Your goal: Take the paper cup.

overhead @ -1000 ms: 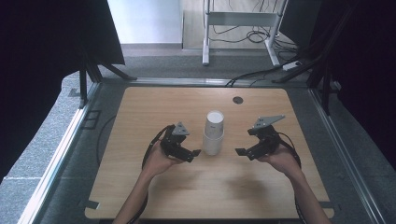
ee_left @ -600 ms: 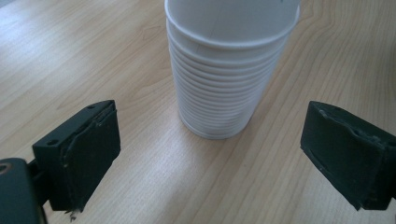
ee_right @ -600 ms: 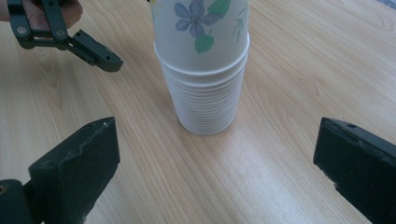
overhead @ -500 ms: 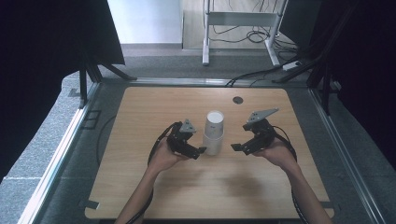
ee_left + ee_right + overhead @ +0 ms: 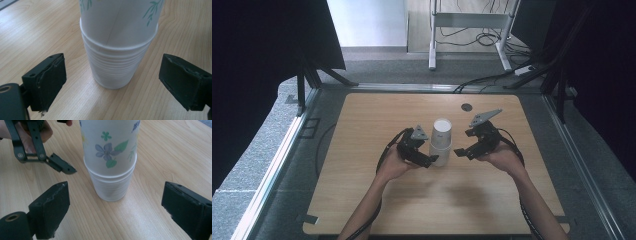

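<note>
A: Where is the stack of paper cups [image 5: 441, 142]?

B: Near the centre of the wooden table [image 5: 362, 125], standing upright with its mouths down. In the left gripper view the stack [image 5: 117, 42] shows many nested rims packed at the bottom, and the outer cup carries a green leaf print. In the right gripper view the stack [image 5: 110, 160] has blue flowers and green leaves on its side.

A: And the left gripper [image 5: 426, 160]?

B: It sits at about 8 o'clock from the stack, held in the person's left hand [image 5: 392, 167]. Its jaws stand wide apart, one on each side of the cup base in its own view, with bare wood between pads and cup. They are close but not touching.

A: The right gripper [image 5: 460, 153]?

B: At about 4 o'clock from the stack, in the right hand [image 5: 499, 157], with the grey three-cornered plate [image 5: 484, 117] on top. Its jaws are also spread wide, flanking the stack without contact. Its own view also catches the left gripper [image 5: 60, 165] at 10 o'clock, beside the cups.

A: Anything else on the table?

B: A small dark round disc [image 5: 467, 106] at about 1 o'clock from the stack, well apart from it.
</note>
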The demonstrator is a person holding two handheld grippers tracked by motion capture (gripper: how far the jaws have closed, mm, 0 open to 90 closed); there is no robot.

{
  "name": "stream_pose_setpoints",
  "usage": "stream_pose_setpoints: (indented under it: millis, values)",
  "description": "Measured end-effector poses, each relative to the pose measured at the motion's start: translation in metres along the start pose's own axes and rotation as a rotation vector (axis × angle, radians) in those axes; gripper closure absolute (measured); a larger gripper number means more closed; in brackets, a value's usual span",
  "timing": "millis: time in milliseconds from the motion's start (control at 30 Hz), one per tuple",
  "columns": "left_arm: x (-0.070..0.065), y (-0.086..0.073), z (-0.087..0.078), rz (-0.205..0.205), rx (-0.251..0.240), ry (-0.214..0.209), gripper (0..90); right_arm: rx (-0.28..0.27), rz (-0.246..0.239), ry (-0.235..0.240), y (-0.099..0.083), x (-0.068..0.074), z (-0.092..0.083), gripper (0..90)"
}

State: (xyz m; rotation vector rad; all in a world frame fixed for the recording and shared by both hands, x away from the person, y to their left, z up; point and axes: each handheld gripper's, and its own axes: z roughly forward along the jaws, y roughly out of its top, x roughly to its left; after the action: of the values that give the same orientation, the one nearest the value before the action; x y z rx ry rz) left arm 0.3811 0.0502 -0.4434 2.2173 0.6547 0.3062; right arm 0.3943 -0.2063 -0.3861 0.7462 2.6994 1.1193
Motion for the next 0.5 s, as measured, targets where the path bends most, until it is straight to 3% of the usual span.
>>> stream_pose_setpoints:
  millis: [500]
  values:
    - [0.001,0.008,0.011,-0.021,-0.022,-0.034,12.5,0.025,-0.019,0.011,0.03,0.001,0.009,12.6]
